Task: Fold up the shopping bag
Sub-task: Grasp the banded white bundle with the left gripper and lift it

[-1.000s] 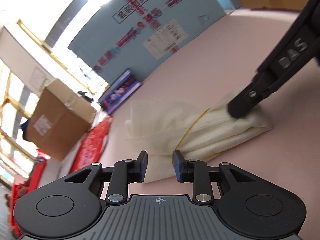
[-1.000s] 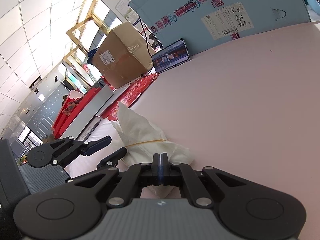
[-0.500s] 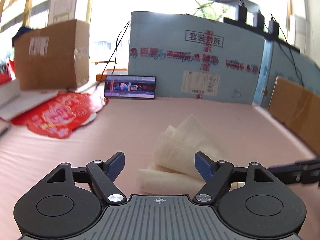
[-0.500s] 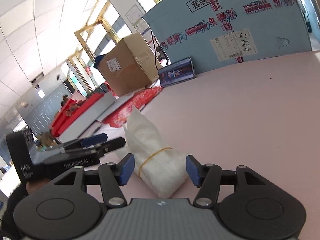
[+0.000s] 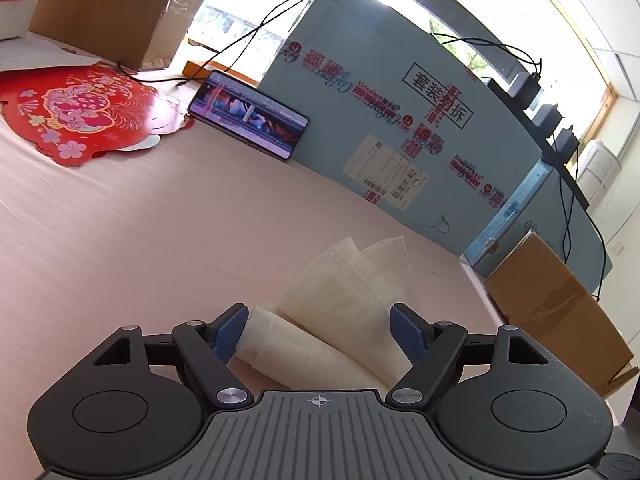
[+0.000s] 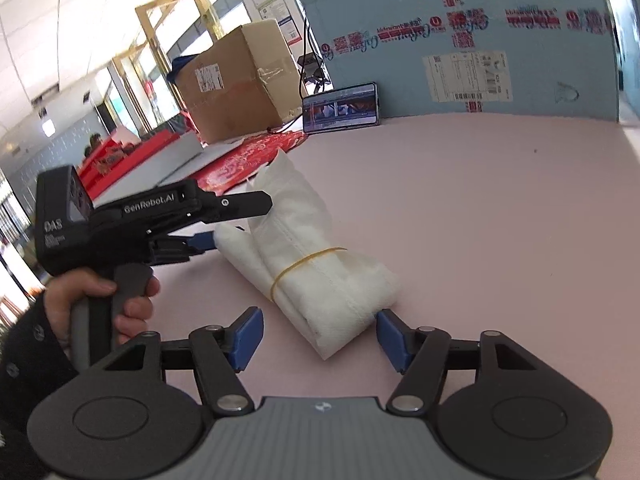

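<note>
The white shopping bag [image 6: 316, 264] lies folded into a bundle on the pink table, with a yellow rubber band [image 6: 304, 260] around its middle. It also shows in the left wrist view [image 5: 340, 312]. My right gripper [image 6: 320, 336] is open and empty, its jaws either side of the bundle's near end. My left gripper [image 5: 318, 328] is open, its jaws either side of the bundle's far, loose end. In the right wrist view the left gripper [image 6: 236, 220] comes in from the left, held by a hand.
A big blue box [image 5: 400, 128] stands at the back with a phone [image 5: 248, 114] leaning on it. A red paper decoration [image 5: 76, 116] and a cardboard box [image 6: 236, 80] lie to the left. Another cardboard box [image 5: 560, 308] sits at the right.
Both grippers have opened; the right one was shut a second ago. Both have drawn level with the bundle's ends. The bundle lies still on the table.
</note>
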`<state>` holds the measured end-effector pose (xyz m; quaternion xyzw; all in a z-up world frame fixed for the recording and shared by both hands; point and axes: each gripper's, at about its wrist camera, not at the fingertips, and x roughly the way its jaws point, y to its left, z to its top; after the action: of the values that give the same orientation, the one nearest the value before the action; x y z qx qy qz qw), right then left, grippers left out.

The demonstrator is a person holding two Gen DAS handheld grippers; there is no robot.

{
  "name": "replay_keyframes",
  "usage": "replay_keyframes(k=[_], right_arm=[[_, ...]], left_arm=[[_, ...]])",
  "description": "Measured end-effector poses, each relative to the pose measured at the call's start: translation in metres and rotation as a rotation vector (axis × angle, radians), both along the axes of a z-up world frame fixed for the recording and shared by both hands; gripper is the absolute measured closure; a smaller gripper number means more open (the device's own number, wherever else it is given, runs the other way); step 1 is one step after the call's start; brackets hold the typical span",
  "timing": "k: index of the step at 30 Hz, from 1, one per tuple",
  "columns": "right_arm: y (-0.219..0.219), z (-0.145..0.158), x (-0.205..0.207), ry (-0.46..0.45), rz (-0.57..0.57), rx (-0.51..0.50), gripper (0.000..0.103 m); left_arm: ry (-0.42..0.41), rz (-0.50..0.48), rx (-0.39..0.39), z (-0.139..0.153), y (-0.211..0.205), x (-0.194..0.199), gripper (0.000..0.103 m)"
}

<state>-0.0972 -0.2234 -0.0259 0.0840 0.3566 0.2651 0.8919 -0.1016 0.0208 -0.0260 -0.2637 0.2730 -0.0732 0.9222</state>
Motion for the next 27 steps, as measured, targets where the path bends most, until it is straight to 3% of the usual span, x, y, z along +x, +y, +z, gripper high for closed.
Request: replay_keyframes(k=[5, 8, 12, 14, 16, 18, 21, 22, 23, 24, 25, 27], right_arm=[[0.002, 0.003, 0.006, -0.057, -0.084, -0.14, 0.046], [-0.017, -0.001, 0.011, 0.001, -0.104, -0.011, 0.04], [-0.042, -0.01, 0.018, 0.1, -0.122, 0.209, 0.033], [-0.054, -0.014, 0.021, 0.15, -0.13, 0.319, 0.032], [-0.05, -0.016, 0.022, 0.139, -0.13, 0.317, 0.032], [-0.048, -0.014, 0.018, 0.104, -0.135, 0.301, 0.022], [-0.047, -0.01, 0.009, 0.049, -0.145, 0.279, 0.011], [-0.047, -0.009, 0.007, 0.031, -0.148, 0.272, 0.012], [-0.047, -0.008, 0.004, 0.013, -0.151, 0.264, 0.019], [-0.047, -0.006, 0.001, -0.006, -0.154, 0.257, 0.034], [-0.047, -0.005, -0.002, -0.024, -0.158, 0.249, 0.039], [-0.046, -0.003, -0.007, -0.061, -0.164, 0.234, 0.06]], left_arm=[[-0.013, -0.045, -0.047, -0.002, -0.01, -0.003, 0.024], [-0.017, -0.035, -0.076, -0.002, -0.009, -0.001, 0.021], [-0.027, 0.046, -0.175, -0.005, -0.001, 0.002, 0.011], [-0.026, 0.057, -0.172, -0.004, -0.004, 0.005, 0.01], [-0.023, 0.056, -0.147, -0.003, -0.009, 0.008, 0.01], [-0.025, 0.057, -0.109, -0.002, -0.016, 0.008, 0.01], [-0.031, 0.06, -0.146, -0.003, -0.018, 0.007, 0.012], [-0.034, 0.06, -0.162, -0.003, -0.018, 0.007, 0.012], [-0.033, 0.061, -0.159, -0.003, -0.019, 0.007, 0.012], [-0.03, 0.064, -0.147, -0.003, -0.021, 0.007, 0.014], [-0.027, 0.067, -0.136, -0.002, -0.023, 0.007, 0.015], [-0.031, 0.056, -0.15, -0.001, -0.024, 0.008, 0.019]])
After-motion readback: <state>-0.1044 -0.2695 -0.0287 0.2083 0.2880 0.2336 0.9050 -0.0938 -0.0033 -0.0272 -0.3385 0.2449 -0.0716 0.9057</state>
